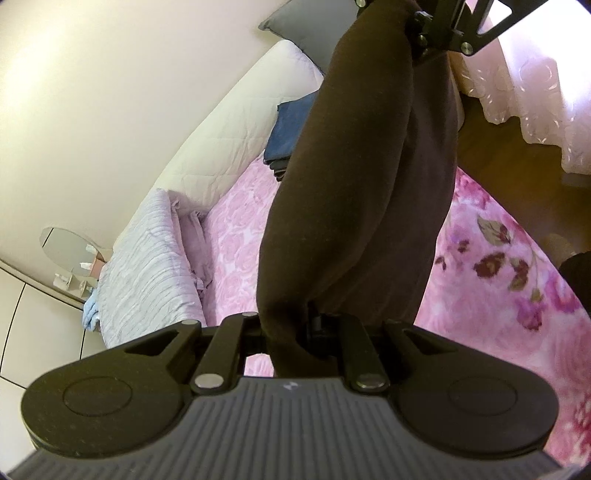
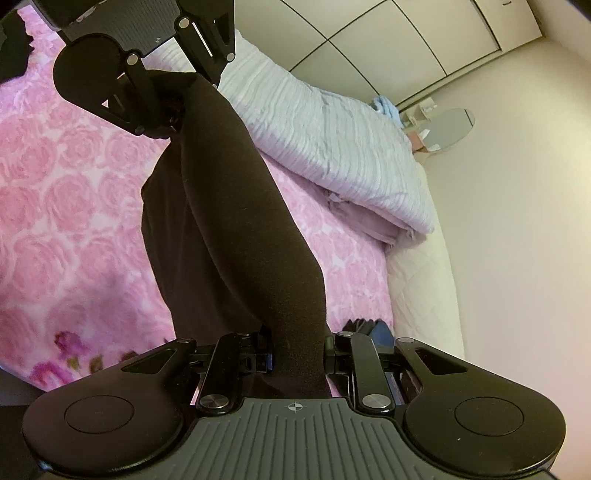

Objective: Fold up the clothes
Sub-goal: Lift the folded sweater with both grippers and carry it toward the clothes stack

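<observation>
Left wrist view: bed under pink rose blanket, cream wall upper left, blue folded stack mid-frame. Dark brown garment stretched down the centre, pinched in left gripper at bottom, right gripper clamping the far end, likely to hold it taut for folding.

Right wrist view: same bed, lilac duvet upper right. Garment spanning both closed grippers. No containers visible.

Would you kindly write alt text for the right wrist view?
A dark brown fabric garment stretches between the right gripper, shut on it near the camera, and the left gripper gripping its far end, above a pink rose-patterned blanket. A pale ribbed quilt lies folded beyond.
</observation>
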`<state>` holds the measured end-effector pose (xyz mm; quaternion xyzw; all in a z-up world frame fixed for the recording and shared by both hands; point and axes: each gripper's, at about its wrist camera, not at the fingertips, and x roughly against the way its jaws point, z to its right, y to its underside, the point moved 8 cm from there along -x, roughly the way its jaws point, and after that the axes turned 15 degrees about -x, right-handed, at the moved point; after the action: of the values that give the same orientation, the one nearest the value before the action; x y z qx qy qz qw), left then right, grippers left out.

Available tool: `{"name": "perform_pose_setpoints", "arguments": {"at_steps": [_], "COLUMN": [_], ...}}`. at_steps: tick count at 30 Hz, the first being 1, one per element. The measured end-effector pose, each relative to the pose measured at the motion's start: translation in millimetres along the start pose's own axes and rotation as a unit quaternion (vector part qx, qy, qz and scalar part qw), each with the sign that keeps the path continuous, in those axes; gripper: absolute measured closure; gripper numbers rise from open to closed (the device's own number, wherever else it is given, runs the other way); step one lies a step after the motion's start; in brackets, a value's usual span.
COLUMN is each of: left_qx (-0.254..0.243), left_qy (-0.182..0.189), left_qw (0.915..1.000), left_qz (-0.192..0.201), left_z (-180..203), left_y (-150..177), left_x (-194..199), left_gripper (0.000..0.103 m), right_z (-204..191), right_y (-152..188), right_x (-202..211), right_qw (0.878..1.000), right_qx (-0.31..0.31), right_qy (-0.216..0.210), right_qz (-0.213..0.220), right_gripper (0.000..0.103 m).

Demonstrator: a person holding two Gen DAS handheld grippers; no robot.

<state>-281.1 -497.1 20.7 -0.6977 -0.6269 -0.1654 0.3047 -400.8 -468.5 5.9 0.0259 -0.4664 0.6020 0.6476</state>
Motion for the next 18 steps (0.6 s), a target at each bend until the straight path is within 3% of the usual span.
{"name": "perform_pose_setpoints", "arguments": {"at_steps": [18], "left_qx": [-0.014], "left_qy": [0.015], "left_qw": [0.9997], "left_qz": [0.012], "left_z": [-47.0], "left_y": [-241.5], "left_x": [-148.4], "left_gripper": [0.092], "right_z": [224.6], "right_y": [167.1], "right_x": [-67.1], "right_qw": [0.999], "right_qx": [-0.032], "right_qy": [0.000], "right_qz": [-0.014], "right_gripper": [0.084]}}
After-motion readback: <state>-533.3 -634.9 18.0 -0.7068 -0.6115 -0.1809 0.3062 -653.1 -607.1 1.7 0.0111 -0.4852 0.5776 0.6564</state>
